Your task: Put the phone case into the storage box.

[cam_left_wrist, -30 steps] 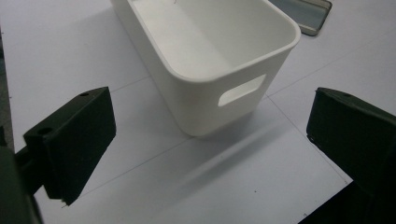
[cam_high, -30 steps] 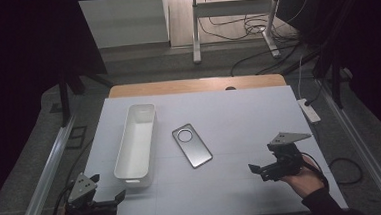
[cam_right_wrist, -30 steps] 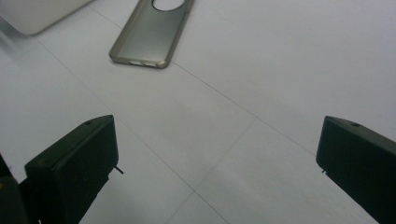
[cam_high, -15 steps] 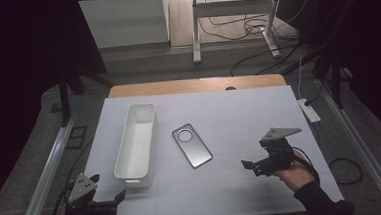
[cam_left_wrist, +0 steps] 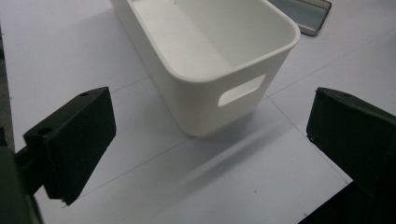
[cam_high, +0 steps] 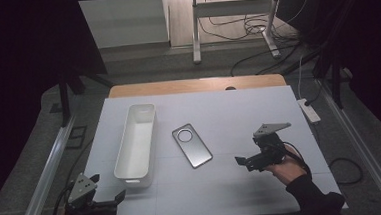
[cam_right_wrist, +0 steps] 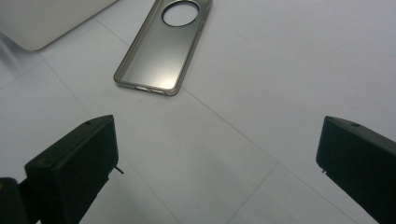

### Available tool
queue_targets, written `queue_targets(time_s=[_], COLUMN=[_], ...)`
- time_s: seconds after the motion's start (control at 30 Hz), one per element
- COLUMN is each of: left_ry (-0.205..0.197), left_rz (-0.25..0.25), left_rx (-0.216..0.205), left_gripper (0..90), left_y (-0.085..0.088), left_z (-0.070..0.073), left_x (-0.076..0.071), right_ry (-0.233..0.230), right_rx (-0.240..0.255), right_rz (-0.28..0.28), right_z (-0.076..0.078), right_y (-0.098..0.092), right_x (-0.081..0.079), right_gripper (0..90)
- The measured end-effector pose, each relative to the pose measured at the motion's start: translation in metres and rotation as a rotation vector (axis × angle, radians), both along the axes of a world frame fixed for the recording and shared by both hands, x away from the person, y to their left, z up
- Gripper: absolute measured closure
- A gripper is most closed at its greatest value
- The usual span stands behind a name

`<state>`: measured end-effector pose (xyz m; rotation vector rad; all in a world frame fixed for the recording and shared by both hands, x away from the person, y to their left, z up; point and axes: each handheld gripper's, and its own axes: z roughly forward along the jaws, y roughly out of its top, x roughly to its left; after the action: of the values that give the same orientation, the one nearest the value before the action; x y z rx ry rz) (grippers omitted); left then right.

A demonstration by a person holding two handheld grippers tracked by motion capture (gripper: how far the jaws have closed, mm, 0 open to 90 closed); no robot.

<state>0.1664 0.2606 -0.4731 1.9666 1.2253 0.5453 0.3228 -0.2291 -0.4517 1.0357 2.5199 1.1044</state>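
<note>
Dark floor and loose cables surround the white counter (cam_high: 258, 108), which carries two things. Near its middle lies a phone case (cam_high: 192, 145), flat, with the hollow side up. It is grey and a little shiny, with a thin raised rim and one round hole for the camera at its far end. Just beside it, toward the left edge of the counter, stands a long white bin (cam_high: 136, 141), empty, with a handle slot in its near end.

The right tongs (cam_high: 246, 161) hover low over the counter, between the case and the right edge, wide open and holding nothing; the right gripper view shows the case (cam_right_wrist: 163, 49) ahead of them. The left tongs (cam_high: 111, 201) wait at the near left corner, also wide open and empty, pointing at the bin (cam_left_wrist: 219, 60).

The step in hand seems to be the reach for the case. Because it lies flat and thin, I think the right tongs should come down at its near short end, put one jaw on each long side of the rim, and close gently, so that the case does not slide on the smooth counter.
</note>
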Motion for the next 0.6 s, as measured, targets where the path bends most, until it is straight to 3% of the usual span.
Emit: queue_targets(time_s=[0.3, 0.6], left_ry=[0.000, 0.001], left_rz=[0.000, -0.001], left_rx=[-0.002, -0.005], left_gripper=[2.4, 2.3], left_y=[0.000, 0.000], left_z=[0.000, 0.000], left_x=[0.000, 0.000], right_ry=[0.014, 0.006], right_rx=[0.018, -0.012], right_rz=[0.017, 0.023], right_z=[0.000, -0.003], right_y=[0.009, 0.022], right_x=[0.010, 0.020], right_gripper=[0.0, 0.0])
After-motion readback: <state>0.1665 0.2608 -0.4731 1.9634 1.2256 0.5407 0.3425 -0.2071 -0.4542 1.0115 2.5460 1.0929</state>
